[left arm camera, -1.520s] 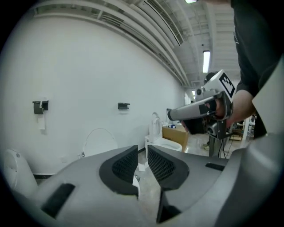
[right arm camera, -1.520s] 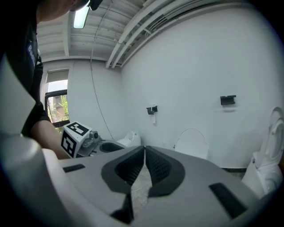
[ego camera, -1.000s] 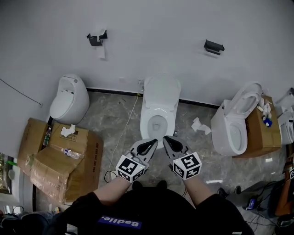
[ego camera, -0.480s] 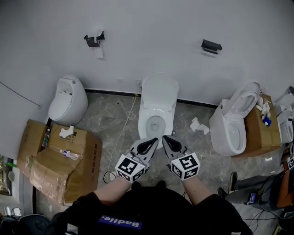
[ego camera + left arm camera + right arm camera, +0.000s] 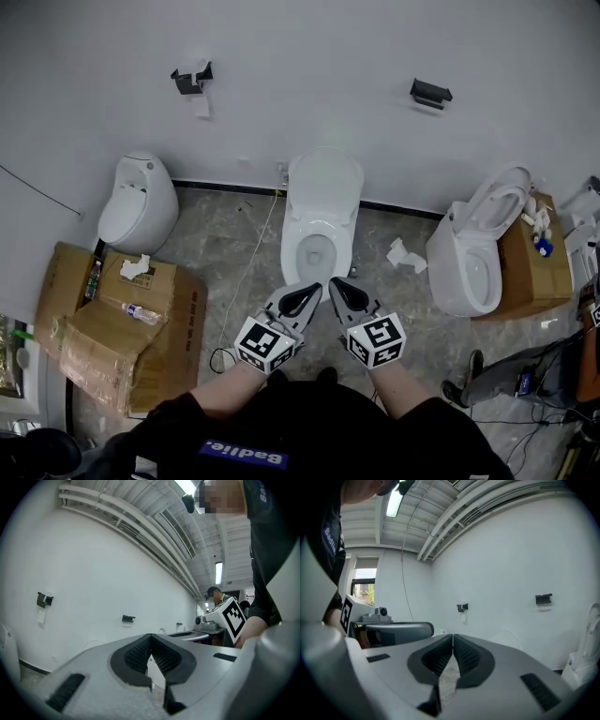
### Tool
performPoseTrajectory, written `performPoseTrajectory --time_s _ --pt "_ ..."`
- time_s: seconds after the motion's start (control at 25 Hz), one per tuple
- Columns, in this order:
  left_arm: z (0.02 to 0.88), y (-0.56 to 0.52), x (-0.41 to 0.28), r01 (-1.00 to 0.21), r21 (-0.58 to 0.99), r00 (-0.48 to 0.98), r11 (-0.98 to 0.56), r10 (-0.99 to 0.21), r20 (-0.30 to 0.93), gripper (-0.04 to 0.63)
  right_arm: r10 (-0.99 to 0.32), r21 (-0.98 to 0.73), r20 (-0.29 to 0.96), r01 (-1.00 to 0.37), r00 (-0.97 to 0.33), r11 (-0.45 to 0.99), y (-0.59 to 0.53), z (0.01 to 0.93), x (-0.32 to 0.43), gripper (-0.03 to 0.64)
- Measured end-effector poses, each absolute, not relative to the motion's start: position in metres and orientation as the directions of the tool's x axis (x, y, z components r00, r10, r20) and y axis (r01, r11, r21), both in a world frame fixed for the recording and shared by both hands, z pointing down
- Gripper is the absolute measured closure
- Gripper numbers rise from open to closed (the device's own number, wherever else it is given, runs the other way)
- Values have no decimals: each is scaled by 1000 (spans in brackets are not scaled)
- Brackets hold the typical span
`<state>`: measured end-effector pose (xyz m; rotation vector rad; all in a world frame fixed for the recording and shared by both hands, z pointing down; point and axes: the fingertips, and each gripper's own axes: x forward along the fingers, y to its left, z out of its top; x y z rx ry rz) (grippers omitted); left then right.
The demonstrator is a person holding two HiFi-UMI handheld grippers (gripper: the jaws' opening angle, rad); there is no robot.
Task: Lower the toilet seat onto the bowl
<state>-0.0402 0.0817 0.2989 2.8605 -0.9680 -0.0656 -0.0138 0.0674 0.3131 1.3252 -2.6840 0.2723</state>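
Note:
The white toilet (image 5: 317, 251) stands at the middle of the far wall. Its seat and lid (image 5: 324, 183) stand raised behind the open bowl. My left gripper (image 5: 306, 292) and right gripper (image 5: 337, 288) hover side by side just in front of the bowl's near rim, apart from it. Both point toward the wall. The left gripper view has the dark ribbed pads (image 5: 140, 654) closed together with nothing between them. In the right gripper view the pads (image 5: 465, 656) also meet, empty.
A white urinal-like fixture (image 5: 138, 202) and flattened cardboard boxes (image 5: 112, 323) lie to the left. A second toilet (image 5: 473, 253) with raised seat stands to the right. A cable (image 5: 246, 281) and crumpled tissue (image 5: 405, 255) lie on the floor. A person's legs (image 5: 487, 375) show at the lower right.
Both grippers keep their place in front of the bowl. The person's legs at the lower right have shifted.

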Motion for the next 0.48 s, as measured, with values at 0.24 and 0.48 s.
performPoseTrajectory --time_s 0.24,0.48 --pt "296 85 -40 -598 127 797 -791 -603 -7 580 -776 -104 202 -801 -598 590 71 314 -12 588" --pt "299 92 -40 -595 125 800 -794 -600 -2 581 -777 -103 202 -802 -596 588 77 315 -13 588"
